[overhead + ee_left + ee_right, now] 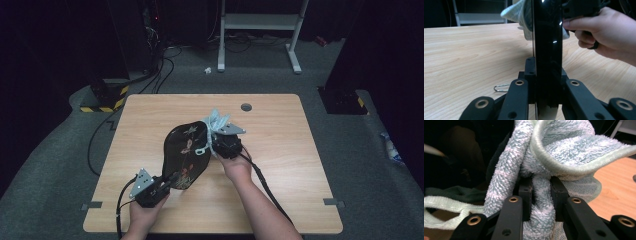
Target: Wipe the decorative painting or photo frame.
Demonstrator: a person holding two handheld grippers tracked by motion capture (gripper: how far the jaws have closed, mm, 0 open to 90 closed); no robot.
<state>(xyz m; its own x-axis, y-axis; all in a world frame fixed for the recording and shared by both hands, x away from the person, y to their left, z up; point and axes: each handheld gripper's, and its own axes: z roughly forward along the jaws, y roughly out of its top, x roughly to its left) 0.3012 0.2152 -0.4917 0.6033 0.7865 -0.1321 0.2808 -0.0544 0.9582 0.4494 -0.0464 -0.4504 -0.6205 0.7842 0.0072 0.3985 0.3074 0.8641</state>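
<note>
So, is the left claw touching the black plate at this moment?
Touching. In the left gripper view, the left claw is shut on the edge of the black plate, and both jaws press against its sides with no gap.

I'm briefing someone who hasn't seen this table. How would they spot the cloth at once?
Start at the wooden table and find the glossy black tray held up on edge near its middle. The cloth is bunched against the tray's far end, clamped in the right gripper. It is the only soft, fluffy, pale green-blue thing among hard black parts.
</note>
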